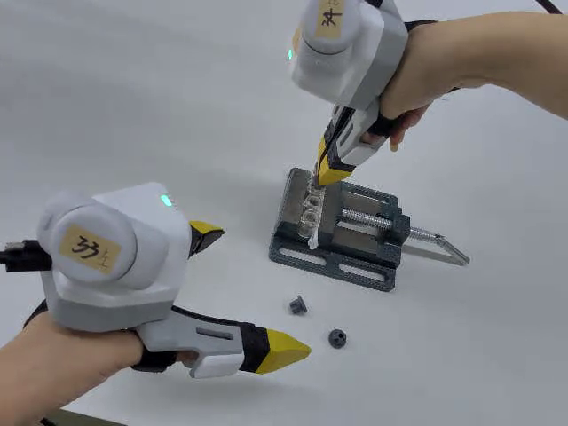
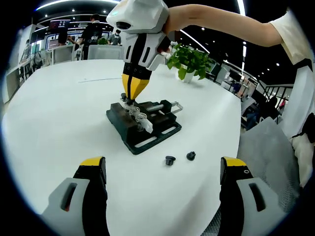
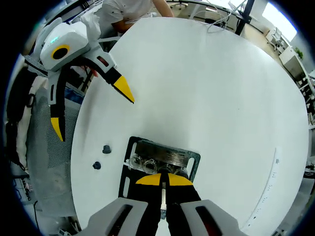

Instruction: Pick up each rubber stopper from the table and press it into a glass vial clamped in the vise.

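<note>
- Head view: a plain white tabletop carries one dark grey metal bench vise, its screw handle sticking out to one side.
  - A short row of clear glass vials stands clamped in the vise. At least three show, but the exact count is unclear.
  - Two small dark grey rubber stoppers lie loose on the table in front of the vise, close together but not touching. The nearer stopper lies tipped, showing its flange and plug. The farther stopper shows a round face.
  - The right gripper, white with yellow tips, points down at the end of the vial row with its tips pressed together. I cannot tell whether a stopper sits between them.
  - The left gripper is held to the left of the vise, spread wide and holding nothing.
- Left gripper view: the table is round and stands in a large hall with a dark ceiling and strip lights.
  - One green potted plant sits beyond the vise.
  - People stand far behind it.
  - Both stoppers lie between the spread tips and the vise.
- Right gripper view: the closed yellow tips sit over the vials, directly above the vise.
</note>
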